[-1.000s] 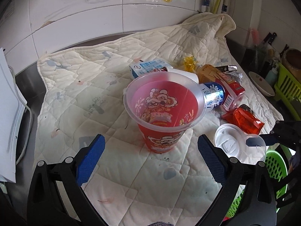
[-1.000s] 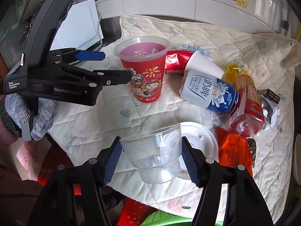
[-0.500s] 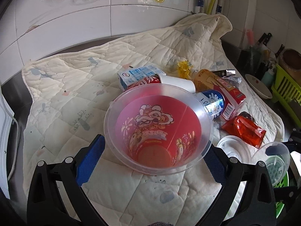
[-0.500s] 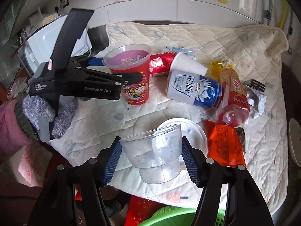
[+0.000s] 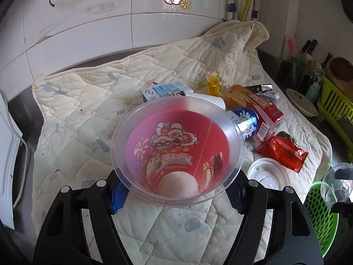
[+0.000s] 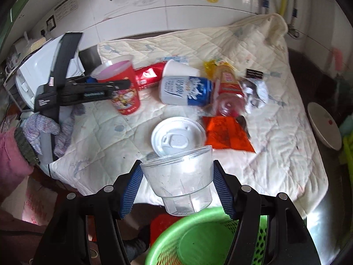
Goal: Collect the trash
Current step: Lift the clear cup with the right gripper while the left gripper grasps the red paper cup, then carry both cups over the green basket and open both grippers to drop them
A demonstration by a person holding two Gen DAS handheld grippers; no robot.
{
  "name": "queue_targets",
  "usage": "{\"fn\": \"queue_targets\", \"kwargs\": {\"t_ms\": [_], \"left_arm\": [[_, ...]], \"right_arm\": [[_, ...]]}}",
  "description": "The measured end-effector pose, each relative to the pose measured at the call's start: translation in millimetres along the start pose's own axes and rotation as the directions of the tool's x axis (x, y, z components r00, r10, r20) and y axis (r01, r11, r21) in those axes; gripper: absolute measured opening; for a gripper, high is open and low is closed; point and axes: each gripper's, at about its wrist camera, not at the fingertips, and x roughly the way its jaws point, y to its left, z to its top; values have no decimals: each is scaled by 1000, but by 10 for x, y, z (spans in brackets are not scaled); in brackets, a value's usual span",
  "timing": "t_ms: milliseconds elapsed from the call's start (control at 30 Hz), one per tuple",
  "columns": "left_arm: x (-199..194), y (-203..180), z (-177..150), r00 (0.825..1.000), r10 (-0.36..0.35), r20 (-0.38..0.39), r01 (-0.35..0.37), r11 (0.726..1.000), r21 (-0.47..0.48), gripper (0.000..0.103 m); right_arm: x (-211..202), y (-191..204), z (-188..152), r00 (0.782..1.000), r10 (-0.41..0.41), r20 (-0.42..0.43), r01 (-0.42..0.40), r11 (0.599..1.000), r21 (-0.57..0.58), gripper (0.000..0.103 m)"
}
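My left gripper (image 5: 176, 196) is shut on a red printed plastic cup (image 5: 176, 152), tilted and raised off the quilt; the right wrist view shows that cup (image 6: 125, 90) in the left gripper (image 6: 114, 86). My right gripper (image 6: 178, 190) is shut on a clear plastic cup (image 6: 181, 181), held above the rim of a green basket (image 6: 198, 238). That clear cup (image 5: 337, 183) and basket (image 5: 320, 216) appear at the right edge of the left wrist view.
On the quilt (image 6: 275, 132) lie a white lid (image 6: 176, 137), an orange wrapper (image 6: 227, 132), a blue-white can (image 6: 185, 90), a bottle (image 6: 227, 88), a red can (image 6: 150, 75) and crumpled foil (image 6: 256, 92). A white bowl (image 6: 324, 128) sits right.
My left gripper moved in around the red cup, closed on it and tilted it up. My right gripper carried the clear cup back off the quilt to above the green basket.
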Motion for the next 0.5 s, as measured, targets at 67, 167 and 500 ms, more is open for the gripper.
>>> {"fn": "queue_targets", "kwargs": {"t_ms": [67,167,500], "left_arm": [[-136,-23,-19,1000,8,15,-8,1000,4,72],[-363,-102,-50,999,12,34,-13,1000,7,72],[-1009,-726,-262,992,-97,76,96,995,23,72]], "right_arm": [[-56,-88,-117,1000,-10,-1,10,999,34,61],[-129,-186,-339,1000,-25,-13,25,998,64,61],[-406,-381,-1023,998,-42,-43,47,991,126,62]]}}
